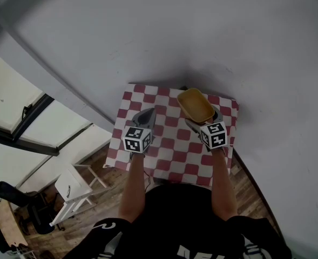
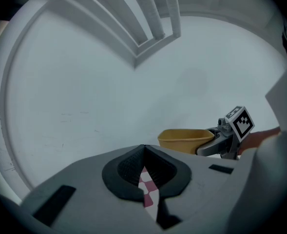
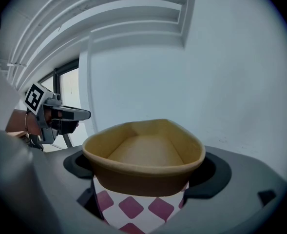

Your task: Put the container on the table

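A tan, boat-shaped empty container (image 1: 195, 105) is held over the far right part of a small table with a red-and-white checked cloth (image 1: 169, 150). My right gripper (image 1: 200, 116) is shut on the container (image 3: 144, 156), whose body fills the space between the jaws, with the cloth (image 3: 133, 207) showing beneath it. My left gripper (image 1: 146, 115) hovers over the table's left half, shut and holding nothing. In the left gripper view its pads (image 2: 128, 168) meet at the tips, and the container (image 2: 184, 140) and right gripper (image 2: 229, 136) appear to the right.
A plain white wall (image 1: 212, 42) rises right behind the table. A white stool (image 1: 75, 189) stands on the wooden floor (image 1: 107, 174) to the lower left, with dark furniture (image 1: 18, 204) beyond it. The left gripper (image 3: 53, 115) shows at the right gripper view's left.
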`<state>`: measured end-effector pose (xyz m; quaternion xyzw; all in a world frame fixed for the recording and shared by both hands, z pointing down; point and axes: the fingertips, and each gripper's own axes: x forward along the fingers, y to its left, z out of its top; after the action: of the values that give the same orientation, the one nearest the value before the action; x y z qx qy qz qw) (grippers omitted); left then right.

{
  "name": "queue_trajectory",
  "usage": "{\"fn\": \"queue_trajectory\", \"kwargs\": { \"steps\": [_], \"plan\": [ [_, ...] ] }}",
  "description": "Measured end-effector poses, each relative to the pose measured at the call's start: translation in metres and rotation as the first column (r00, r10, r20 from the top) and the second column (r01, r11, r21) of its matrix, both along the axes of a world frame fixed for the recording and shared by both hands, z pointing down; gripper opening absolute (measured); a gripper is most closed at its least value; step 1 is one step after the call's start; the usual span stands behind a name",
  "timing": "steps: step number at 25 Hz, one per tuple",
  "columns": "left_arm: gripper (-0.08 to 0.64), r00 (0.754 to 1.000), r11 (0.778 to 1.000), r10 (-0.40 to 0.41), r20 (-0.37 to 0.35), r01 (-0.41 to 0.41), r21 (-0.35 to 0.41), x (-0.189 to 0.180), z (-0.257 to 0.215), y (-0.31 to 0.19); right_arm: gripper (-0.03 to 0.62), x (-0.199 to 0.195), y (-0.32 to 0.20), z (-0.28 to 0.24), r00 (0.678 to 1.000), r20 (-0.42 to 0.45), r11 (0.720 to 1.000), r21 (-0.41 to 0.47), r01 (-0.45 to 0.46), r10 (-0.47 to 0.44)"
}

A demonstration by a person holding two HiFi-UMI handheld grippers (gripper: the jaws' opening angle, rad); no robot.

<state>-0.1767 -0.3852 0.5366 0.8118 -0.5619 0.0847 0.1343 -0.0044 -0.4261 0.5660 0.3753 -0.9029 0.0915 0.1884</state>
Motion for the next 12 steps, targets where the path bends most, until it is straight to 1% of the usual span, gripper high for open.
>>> {"fn": "queue_trajectory", "kwargs": {
  "steps": [12],
  "plan": [
    [0.025,1.0,1.0,0.003,-0.001,-0.003,-0.005,0.0042,0.0016,-0.0006,0.558,0.0011,-0.0013,-0.002,1.0,0.012,1.0,-0.005,0.003,-0.003]
  ]
}}
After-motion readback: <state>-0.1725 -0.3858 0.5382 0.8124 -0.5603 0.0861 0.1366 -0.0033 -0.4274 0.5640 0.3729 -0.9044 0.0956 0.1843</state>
